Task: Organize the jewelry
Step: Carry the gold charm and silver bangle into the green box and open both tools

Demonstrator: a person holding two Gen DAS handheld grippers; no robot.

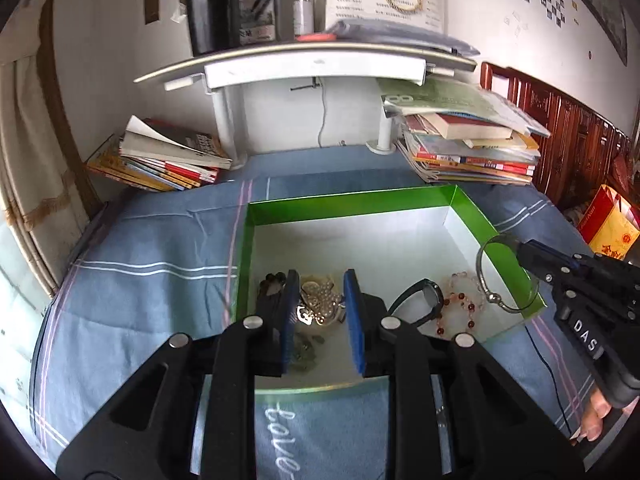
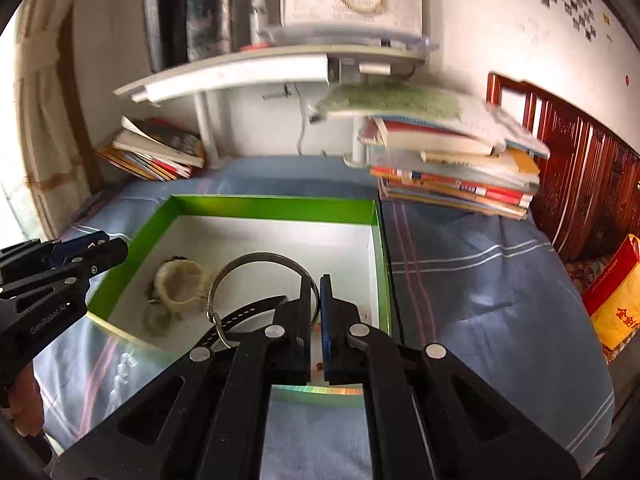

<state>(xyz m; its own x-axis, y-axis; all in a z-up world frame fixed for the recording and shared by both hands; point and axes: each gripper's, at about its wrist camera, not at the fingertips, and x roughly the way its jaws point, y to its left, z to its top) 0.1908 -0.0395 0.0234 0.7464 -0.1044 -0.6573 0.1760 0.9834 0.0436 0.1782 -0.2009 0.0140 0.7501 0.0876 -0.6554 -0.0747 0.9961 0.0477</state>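
Note:
A shallow box (image 1: 352,200) with green walls and a white floor lies on the blue cloth. My right gripper (image 2: 317,284) is shut on a silver bangle (image 2: 256,258) and holds it above the box's right side. The left wrist view shows the bangle (image 1: 486,280) hanging from the right gripper (image 1: 520,247). My left gripper (image 1: 321,280) hovers over the box's near left part, jaws apart with nothing between them. On the box floor lie a pearl piece (image 1: 320,300), dark beads (image 1: 274,282), a black watch (image 1: 424,300) and a red-and-clear bead bracelet (image 1: 460,310).
Stacks of books stand at the back left (image 1: 168,156) and back right (image 1: 472,148) of the cloth. A white raised shelf (image 1: 312,64) carries bottles and a paper bag. A carved wooden bed end (image 1: 568,140) and a red-yellow bag (image 1: 612,224) are at the right.

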